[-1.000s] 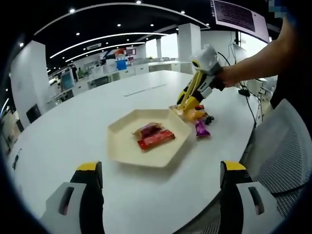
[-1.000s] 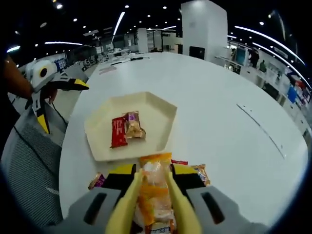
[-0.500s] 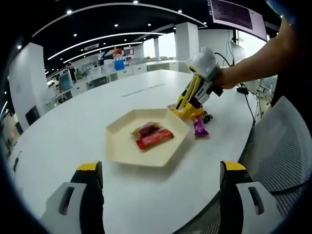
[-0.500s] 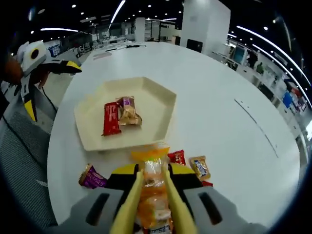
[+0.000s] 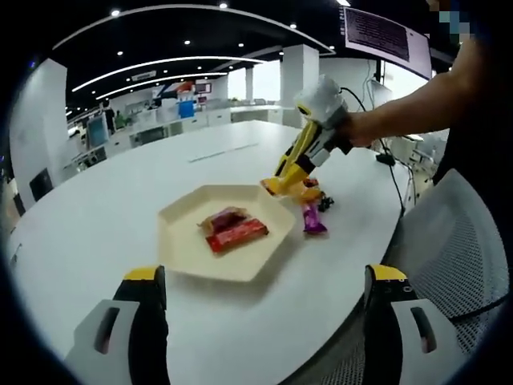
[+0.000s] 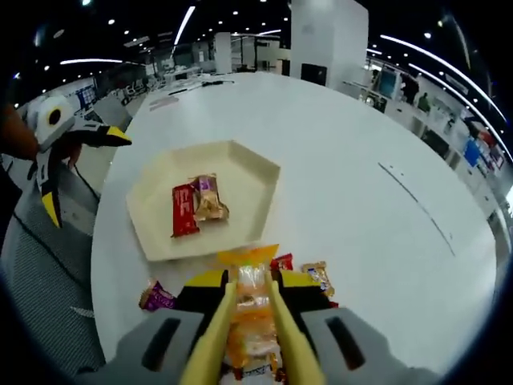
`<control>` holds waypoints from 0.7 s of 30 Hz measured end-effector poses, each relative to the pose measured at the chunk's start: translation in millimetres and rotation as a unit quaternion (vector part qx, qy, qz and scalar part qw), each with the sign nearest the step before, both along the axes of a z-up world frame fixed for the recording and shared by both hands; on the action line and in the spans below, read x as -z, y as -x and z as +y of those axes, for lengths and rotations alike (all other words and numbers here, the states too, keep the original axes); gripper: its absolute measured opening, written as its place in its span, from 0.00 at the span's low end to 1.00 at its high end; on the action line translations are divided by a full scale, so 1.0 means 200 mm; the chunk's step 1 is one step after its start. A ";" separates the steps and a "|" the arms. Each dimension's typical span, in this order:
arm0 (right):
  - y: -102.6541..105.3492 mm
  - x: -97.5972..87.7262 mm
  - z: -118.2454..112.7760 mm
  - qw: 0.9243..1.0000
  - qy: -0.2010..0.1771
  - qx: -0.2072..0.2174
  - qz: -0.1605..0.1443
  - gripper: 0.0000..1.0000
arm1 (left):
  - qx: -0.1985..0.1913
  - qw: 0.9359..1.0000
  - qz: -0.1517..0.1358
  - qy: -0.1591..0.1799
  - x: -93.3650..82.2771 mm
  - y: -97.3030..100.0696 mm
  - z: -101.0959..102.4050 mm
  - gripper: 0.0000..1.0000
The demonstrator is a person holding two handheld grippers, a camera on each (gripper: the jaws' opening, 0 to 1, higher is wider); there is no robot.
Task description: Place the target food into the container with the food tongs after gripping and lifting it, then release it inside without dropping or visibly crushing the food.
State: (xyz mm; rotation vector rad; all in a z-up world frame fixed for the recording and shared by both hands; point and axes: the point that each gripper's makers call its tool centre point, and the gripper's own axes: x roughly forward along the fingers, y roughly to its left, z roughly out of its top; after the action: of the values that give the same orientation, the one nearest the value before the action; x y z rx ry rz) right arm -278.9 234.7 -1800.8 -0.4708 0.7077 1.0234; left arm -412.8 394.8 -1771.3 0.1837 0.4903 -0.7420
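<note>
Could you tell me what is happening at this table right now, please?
A person is moving wrapped snacks into a cream hexagonal tray on a white table. The right gripper holds yellow tongs clamped on an orange snack packet, lifted near the tray's edge. A red bar and another snack lie in the tray; a purple packet and others lie outside. The left gripper waits open.
</note>
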 end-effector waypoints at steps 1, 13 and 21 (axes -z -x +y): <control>-0.01 -0.01 0.00 1.000 -0.001 0.000 0.000 0.23 | -0.002 1.000 -0.001 0.002 0.00 0.00 0.00 1.00; -0.07 -0.17 0.00 1.000 -0.007 -0.003 -0.010 0.23 | -0.015 1.000 -0.009 -0.004 -0.01 -0.02 0.03 0.99; -0.06 -0.28 0.06 1.000 -0.014 -0.012 -0.022 0.23 | -0.016 1.000 -0.013 -0.004 -0.02 -0.02 0.03 0.99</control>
State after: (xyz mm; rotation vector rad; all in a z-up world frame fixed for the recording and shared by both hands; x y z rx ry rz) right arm -266.9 246.0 -1745.1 -0.4768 0.6502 1.0412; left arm -408.7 400.3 -1767.1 0.1923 0.4716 -0.7050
